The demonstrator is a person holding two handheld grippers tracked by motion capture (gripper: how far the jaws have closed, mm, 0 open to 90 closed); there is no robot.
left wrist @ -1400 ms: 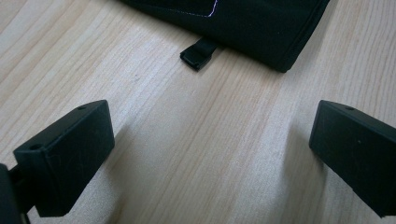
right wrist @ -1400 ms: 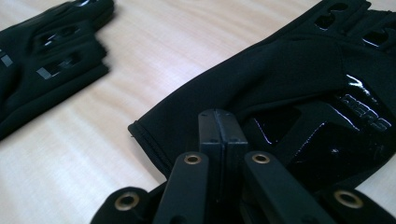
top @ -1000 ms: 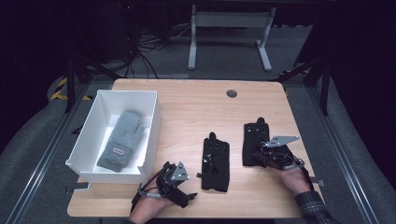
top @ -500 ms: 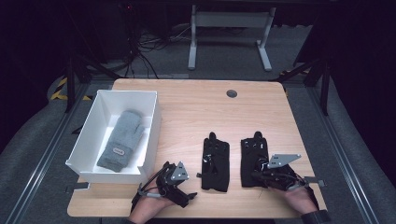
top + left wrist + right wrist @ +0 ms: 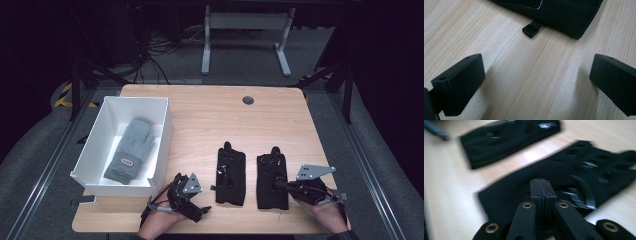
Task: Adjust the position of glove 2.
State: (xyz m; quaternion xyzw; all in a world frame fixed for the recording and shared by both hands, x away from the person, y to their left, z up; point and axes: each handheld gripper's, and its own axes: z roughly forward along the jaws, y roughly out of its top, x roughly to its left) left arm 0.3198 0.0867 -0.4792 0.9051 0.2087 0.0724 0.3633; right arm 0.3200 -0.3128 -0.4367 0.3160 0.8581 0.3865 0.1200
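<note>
On the light wooden desk [image 5: 210, 115], two black fabric gloves lie side by side toward six o'clock: the right black glove [image 5: 272, 181] sits just to the three o'clock side of the left black glove [image 5: 230, 176], fingers pointing to twelve. The right gripper [image 5: 278, 185], at about five o'clock on the desk, has its jaws pressed fully together over the right black glove's cuff, though whether fabric is pinched between them cannot be told. The left gripper [image 5: 200, 210], at about seven o'clock, stands with jaws wide apart over bare wood, holding nothing, just short of the left black glove's cuff and small black pull tab [image 5: 532, 28]; a white rectangular box [image 5: 165, 131] at nine o'clock holds a grey knitted mitten [image 5: 131, 150].
</note>
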